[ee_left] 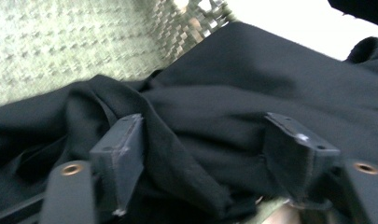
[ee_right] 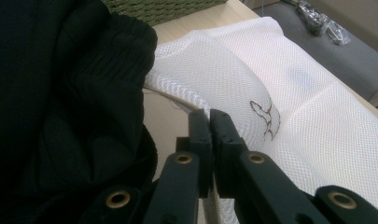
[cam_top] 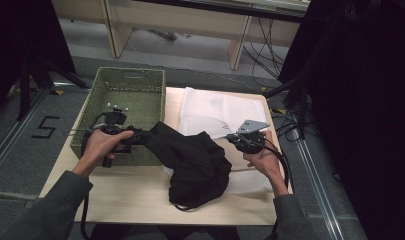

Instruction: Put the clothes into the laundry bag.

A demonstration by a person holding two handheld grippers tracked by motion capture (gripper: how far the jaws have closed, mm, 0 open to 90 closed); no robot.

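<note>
A black garment (cam_top: 195, 160) lies heaped on the table, with one end drawn up to the near right corner of a green woven basket (cam_top: 130, 80). My left gripper (cam_top: 140, 137) points at that end. Its jaws stand open (ee_left: 210, 135) with a fold of the black garment (ee_left: 270, 79) between them, and the pads do not press on it. A white mesh bag (cam_top: 215, 107) lies flat to the right. My right gripper (cam_top: 231, 136) is shut (ee_right: 209, 116) on the rim of the mesh bag (ee_right: 294, 116), right beside the black garment (ee_right: 60, 93).
The wooden table (cam_top: 130, 195) has bare room along its front edge. The basket's wall (ee_left: 60, 42) rises just behind the cloth. Dark curtains, stands and cables flank the table, and a wooden bench stands on the floor beyond.
</note>
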